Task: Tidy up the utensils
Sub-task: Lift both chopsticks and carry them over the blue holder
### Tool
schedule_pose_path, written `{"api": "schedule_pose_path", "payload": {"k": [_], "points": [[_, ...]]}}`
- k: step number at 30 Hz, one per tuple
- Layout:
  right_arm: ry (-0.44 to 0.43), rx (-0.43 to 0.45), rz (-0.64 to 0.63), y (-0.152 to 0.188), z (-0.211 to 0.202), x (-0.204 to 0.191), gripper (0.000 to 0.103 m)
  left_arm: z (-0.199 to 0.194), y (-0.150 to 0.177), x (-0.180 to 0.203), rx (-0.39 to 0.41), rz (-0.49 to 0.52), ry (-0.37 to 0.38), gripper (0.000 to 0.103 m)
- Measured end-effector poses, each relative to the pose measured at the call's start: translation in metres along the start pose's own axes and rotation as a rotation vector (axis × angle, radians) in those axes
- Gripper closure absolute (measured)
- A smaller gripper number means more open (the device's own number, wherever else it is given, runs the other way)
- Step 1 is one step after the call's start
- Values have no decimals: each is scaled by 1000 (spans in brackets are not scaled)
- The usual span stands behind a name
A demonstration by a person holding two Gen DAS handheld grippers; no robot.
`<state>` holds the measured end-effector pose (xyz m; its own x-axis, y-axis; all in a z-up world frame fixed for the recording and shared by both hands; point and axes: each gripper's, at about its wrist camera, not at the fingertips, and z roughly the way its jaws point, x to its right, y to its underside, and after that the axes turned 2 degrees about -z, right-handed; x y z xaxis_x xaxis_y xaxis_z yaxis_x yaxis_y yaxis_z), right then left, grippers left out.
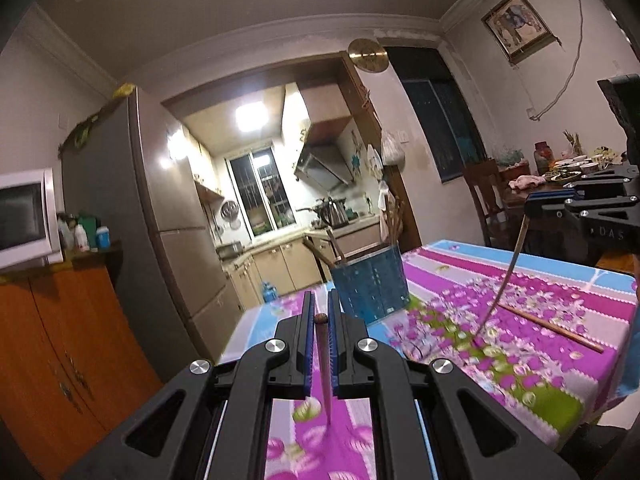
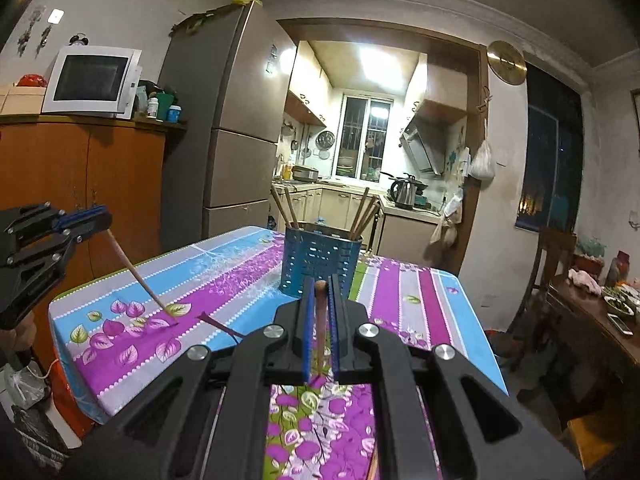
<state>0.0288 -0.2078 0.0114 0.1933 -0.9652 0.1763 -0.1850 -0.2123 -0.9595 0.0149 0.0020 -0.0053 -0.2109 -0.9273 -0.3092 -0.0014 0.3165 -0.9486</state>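
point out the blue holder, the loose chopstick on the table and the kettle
holder (image 2: 320, 262), right wrist view, perforated front wall
loose chopstick (image 1: 552, 328), left wrist view, middle of its shaft
kettle (image 2: 403, 192), right wrist view, steel body

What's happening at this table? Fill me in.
A person is tidying chopsticks with two handheld grippers. The left gripper and the right gripper are each shut on one chopstick hanging tip-down over the floral tablecloth. The blue holder ahead already has several. One more chopstick lies on the cloth.
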Motion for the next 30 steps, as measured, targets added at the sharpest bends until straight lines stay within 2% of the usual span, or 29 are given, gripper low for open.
{"api": "schedule_pose_path", "payload": {"k": [5, 15, 22, 30], "points": [[-36, -11, 23, -12, 12, 10, 98, 14, -11, 1, 12, 9, 4, 95], [-89, -50, 72, -27, 30, 23, 98, 32, -20, -13, -17, -61, 64, 95], [-99, -14, 61, -49, 32, 24, 98, 43, -35, -33, -16, -103, 83, 95], [-148, -5, 76, -81, 52, 31, 98, 72, -71, -64, -24, -188, 160, 95]]}}
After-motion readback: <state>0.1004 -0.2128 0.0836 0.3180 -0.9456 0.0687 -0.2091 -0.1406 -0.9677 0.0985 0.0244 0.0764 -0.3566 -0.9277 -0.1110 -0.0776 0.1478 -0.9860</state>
